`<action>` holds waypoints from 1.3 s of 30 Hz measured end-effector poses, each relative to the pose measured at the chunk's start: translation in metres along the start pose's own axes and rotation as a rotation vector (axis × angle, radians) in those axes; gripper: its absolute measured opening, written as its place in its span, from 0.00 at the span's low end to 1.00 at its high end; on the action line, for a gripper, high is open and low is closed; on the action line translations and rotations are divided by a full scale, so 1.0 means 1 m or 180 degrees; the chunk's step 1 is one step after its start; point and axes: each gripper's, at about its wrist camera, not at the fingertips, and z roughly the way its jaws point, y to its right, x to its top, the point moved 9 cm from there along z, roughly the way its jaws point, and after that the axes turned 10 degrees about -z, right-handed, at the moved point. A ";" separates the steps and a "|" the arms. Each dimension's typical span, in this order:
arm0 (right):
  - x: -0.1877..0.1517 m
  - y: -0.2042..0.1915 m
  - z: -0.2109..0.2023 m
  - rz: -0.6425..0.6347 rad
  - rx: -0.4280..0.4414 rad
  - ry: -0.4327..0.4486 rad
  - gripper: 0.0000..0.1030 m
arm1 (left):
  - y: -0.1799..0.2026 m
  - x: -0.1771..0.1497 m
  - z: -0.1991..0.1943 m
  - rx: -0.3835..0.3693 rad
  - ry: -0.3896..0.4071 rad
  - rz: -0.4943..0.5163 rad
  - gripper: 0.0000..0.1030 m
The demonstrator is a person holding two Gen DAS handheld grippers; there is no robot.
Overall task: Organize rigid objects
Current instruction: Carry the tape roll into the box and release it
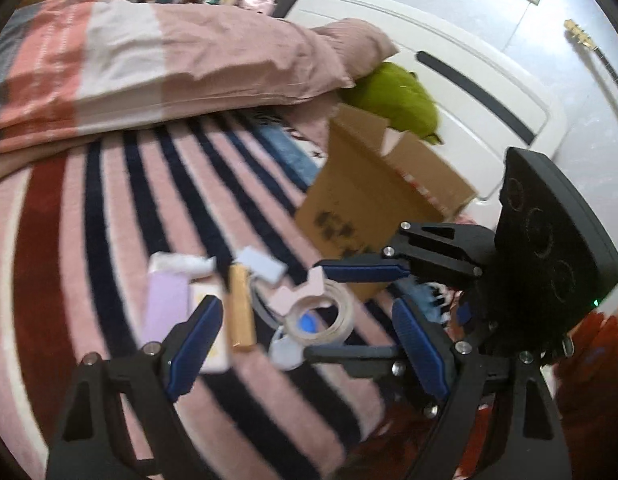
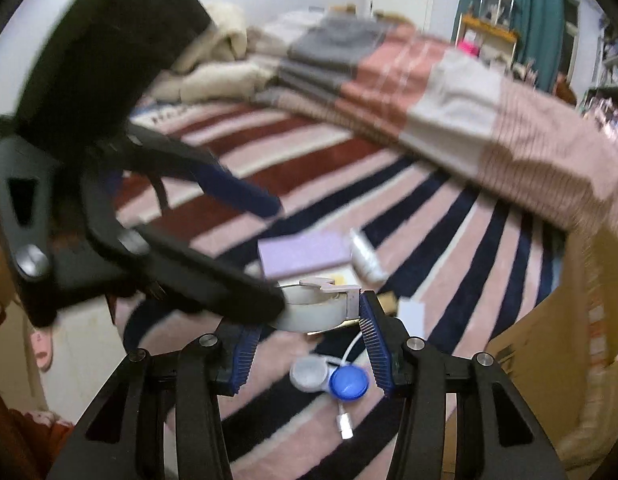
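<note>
The right claw [image 2: 309,344] was closed on a roll of white tape [image 2: 313,312], raised just above the striped blanket [image 2: 449,240] on the bed. The left claw [image 1: 305,344] was held spread and empty, near the right one. Still left loose on the blanket: lilac box [image 2: 303,256], contact-lens case [image 2: 329,378], white cable [image 2: 349,360], white tube [image 2: 365,258], wooden block [image 1: 241,312]. A cardboard box [image 1: 373,208] was seen at the far right; nothing was visible inside it. The box's dark print was too blurred to be read.
</note>
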 end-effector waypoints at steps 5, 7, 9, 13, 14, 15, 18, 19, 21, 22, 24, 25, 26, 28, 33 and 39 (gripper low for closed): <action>0.019 0.008 -0.020 -0.0052 -0.0156 0.0242 0.43 | 0.021 0.012 0.008 -0.0193 -0.0118 0.0000 0.56; 0.023 0.011 -0.027 -0.0078 -0.0228 0.0310 0.43 | 0.027 0.016 0.009 -0.0186 -0.0139 0.0042 0.49; 0.024 0.014 -0.032 -0.0084 -0.0310 0.0343 0.43 | 0.032 0.020 0.009 -0.0118 -0.0127 0.0109 0.44; 0.024 0.026 -0.044 -0.0084 -0.0470 0.0388 0.43 | 0.049 0.033 0.012 -0.0037 -0.0122 0.0266 0.43; 0.025 0.030 -0.048 -0.0074 -0.0517 0.0400 0.43 | 0.055 0.038 0.014 -0.0023 -0.0127 0.0310 0.43; 0.025 0.034 -0.051 -0.0069 -0.0550 0.0413 0.43 | 0.059 0.043 0.015 -0.0018 -0.0132 0.0344 0.42; 0.027 0.055 -0.065 -0.0009 -0.0695 0.0452 0.43 | 0.079 0.063 0.022 0.0009 -0.0160 0.0513 0.42; 0.027 0.061 -0.070 0.0015 -0.0750 0.0462 0.43 | 0.088 0.071 0.026 0.0023 -0.0181 0.0584 0.42; 0.026 0.078 -0.082 0.0068 -0.0876 0.0478 0.43 | 0.103 0.083 0.035 0.0040 -0.0230 0.0710 0.42; 0.025 0.086 -0.088 0.0106 -0.0934 0.0477 0.43 | 0.112 0.091 0.043 0.0044 -0.0286 0.0783 0.42; 0.019 0.104 -0.098 0.0209 -0.1016 0.0450 0.43 | 0.125 0.099 0.059 0.0018 -0.0408 0.0854 0.42; 0.015 0.113 -0.102 0.0266 -0.1040 0.0430 0.43 | 0.130 0.102 0.069 0.0003 -0.0475 0.0870 0.42; 0.009 0.123 -0.105 0.0343 -0.1049 0.0397 0.43 | 0.134 0.104 0.077 -0.0007 -0.0537 0.0877 0.42; -0.005 0.142 -0.107 0.0492 -0.1035 0.0304 0.43 | 0.142 0.106 0.099 -0.0020 -0.0680 0.0876 0.41; -0.037 0.175 -0.100 0.0837 -0.0952 -0.0017 0.43 | 0.150 0.103 0.140 -0.0021 -0.0941 0.0823 0.41; -0.076 0.189 -0.089 0.1278 -0.0905 -0.0352 0.44 | 0.146 0.101 0.154 0.0164 -0.1022 0.0813 0.47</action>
